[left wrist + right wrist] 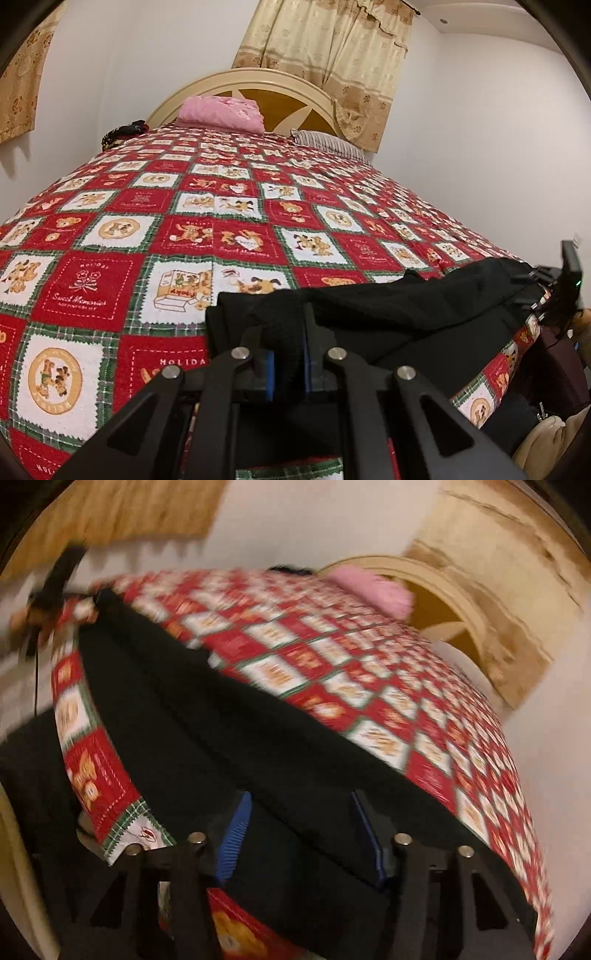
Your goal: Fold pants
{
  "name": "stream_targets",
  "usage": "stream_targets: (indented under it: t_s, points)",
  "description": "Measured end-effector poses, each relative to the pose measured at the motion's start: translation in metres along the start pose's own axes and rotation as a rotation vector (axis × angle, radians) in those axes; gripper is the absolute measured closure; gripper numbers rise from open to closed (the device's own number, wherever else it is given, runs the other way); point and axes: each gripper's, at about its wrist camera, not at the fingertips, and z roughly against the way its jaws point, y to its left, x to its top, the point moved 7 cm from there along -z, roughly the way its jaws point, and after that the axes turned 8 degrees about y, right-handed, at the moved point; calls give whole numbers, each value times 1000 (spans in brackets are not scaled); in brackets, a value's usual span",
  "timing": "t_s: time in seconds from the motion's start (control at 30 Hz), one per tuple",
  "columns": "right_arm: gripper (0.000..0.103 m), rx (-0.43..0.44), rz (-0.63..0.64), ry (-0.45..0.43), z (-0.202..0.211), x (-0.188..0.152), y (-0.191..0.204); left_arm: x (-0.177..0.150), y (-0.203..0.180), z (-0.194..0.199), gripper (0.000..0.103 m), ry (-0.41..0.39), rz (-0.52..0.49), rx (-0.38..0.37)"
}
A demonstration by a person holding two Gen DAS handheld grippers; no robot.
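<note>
Blue pads (269, 373) of the left gripper (287, 369) sit clamped on a bunched fold of the black pants (388, 314), pinching one end so the cloth cannot slide while the other hand works. From that pinch the pants run away toward the right along the near edge of the quilt (207, 206), partly doubled over themselves, with a loose ridge on top, and reach the far corner where the other tool shows dimly. Over there the right gripper (301, 834) stands with its pads (236, 834) apart, pants (207, 716) passing below and between them, and no pad pressing on the cloth; the view is blurred, so whether the cloth brushes a finger I cannot tell. Judging by this, one fold is laid and the right hand is free to take a fresh hold. Beyond the quilt's far end lie a pink pillow (221, 112) and the headboard (280, 99), well clear of the pants
</note>
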Motion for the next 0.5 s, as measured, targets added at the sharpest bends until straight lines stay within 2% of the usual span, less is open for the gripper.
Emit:
stream_targets:
  t_s: [0.13, 0.23, 0.3, 0.5]
  points:
    - [49, -18, 79, 66, -36, 2, 15, 1, -1, 0, 92, 0, -4, -4]
    - [92, -50, 124, 85, -45, 5, 15, 5, -1, 0, 92, 2, -10, -9]
    - [99, -42, 113, 81, -43, 8, 11, 9, -2, 2, 92, -2, -19, -13]
    - [100, -11, 75, 8, 2, 24, 3, 7, -6, 16, 91, -7, -69, -22]
